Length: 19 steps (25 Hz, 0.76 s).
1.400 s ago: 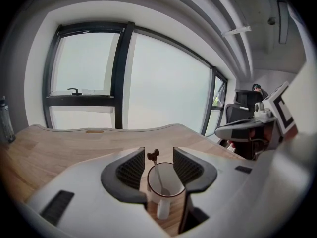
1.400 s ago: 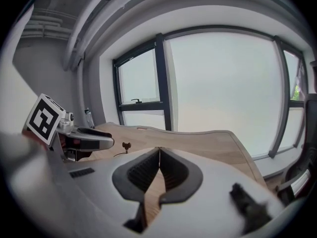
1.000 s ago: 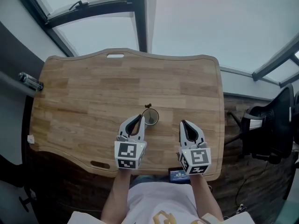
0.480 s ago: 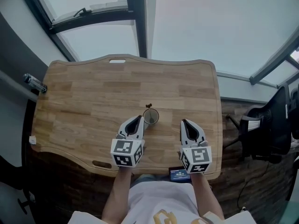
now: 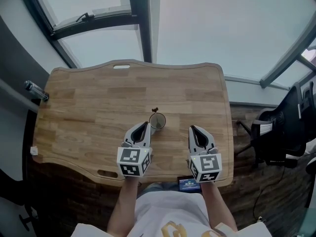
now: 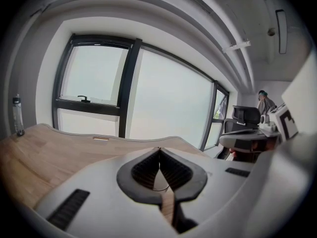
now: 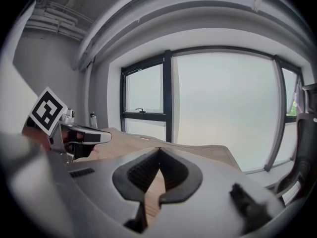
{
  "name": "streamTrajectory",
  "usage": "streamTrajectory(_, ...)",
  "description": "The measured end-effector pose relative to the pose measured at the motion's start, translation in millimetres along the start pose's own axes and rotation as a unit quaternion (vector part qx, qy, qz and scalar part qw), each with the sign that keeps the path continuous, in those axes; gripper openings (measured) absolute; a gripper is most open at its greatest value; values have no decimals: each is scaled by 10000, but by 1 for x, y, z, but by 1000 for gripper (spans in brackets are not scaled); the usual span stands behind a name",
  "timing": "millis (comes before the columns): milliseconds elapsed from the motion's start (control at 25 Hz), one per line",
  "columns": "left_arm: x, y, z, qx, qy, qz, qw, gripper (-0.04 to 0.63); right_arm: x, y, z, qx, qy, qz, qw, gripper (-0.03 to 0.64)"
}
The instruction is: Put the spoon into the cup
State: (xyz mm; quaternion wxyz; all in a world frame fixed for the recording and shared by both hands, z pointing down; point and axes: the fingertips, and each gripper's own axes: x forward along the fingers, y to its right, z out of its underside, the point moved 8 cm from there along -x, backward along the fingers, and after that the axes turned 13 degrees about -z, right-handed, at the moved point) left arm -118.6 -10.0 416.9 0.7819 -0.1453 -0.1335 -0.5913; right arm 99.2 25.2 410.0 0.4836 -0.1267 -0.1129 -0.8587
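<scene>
the cup [image 5: 157,121] stands on the surface [image 5: 89,98] toward its near edge, about midway along, just beyond both tools. the spoon [image 5: 155,109] seems to stand in it, a dark end showing over the far rim. the left tool [image 5: 146,125] is clenched on nothing; the right tool [image 5: 191,128] likewise. the spoon looks slim, stiff, light, probably slick: take that protruding end. the small cup could tip easily.
</scene>
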Motion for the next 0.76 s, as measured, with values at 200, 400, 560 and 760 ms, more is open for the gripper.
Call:
streamTrajectory(200, -2, -3, 1, -264, -47, 40, 9996, 14, -5, -1, 2, 20, -26, 23, 10000, 31)
streamTrajectory(400, -2, -4, 3, -13, -70, -18, 10000, 14, -2, 0, 4, 28, -49, 44, 10000, 31)
streamTrajectory(560, 2, -3, 4, 75, -77, -90, 9999, 14, -1, 1, 5, 48, -78, 33, 10000, 31)
streamTrajectory(760, 6, -1, 3, 388, -77, -116, 9991, 14, 2, 1, 5, 78, -98, 27, 9999, 31)
